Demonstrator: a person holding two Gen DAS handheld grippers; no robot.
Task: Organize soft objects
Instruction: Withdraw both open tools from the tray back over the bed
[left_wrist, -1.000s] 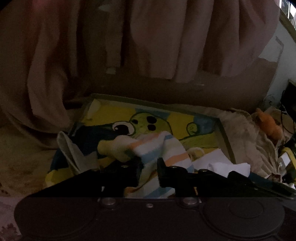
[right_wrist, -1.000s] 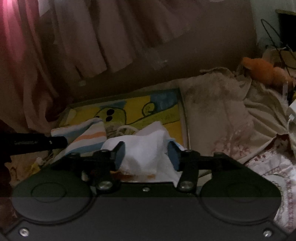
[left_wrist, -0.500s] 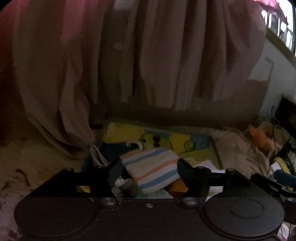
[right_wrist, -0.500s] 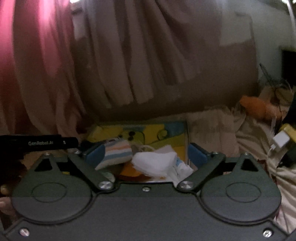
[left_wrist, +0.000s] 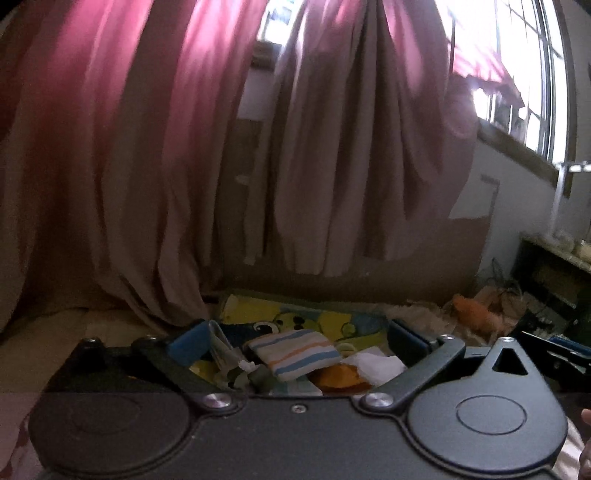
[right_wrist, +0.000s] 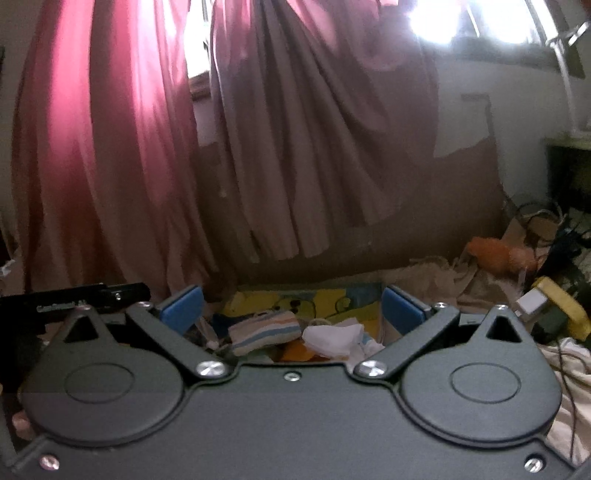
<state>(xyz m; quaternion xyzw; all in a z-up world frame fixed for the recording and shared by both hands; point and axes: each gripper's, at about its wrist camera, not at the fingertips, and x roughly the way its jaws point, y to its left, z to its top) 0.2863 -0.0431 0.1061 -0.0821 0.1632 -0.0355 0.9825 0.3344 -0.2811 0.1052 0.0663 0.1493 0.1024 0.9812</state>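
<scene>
Low in the centre of both frames sits a yellow cartoon-printed fabric storage box (left_wrist: 295, 314), and the soft things lie inside it. A small folded cloth with blue, orange and white stripes (left_wrist: 295, 352) rests near the middle. A crumpled white cloth (left_wrist: 373, 363) lies just to its right in the frame, with an orange piece of fabric (left_wrist: 340, 378) showing beneath them.

The left gripper (left_wrist: 295, 341) has its blue-padded jaws opening wide, the striped cloth seen in the gap but untouched by the pads. The right gripper (right_wrist: 291, 308) also opens to its widest spread, and the white cloth and striped cloth appear below, apart from its pads.

Long pink-brown curtains (left_wrist: 332, 147) fill the upper part of both views. An orange plush toy (right_wrist: 498, 254) lies on rumpled beige bedding (right_wrist: 436, 275) at the right.
</scene>
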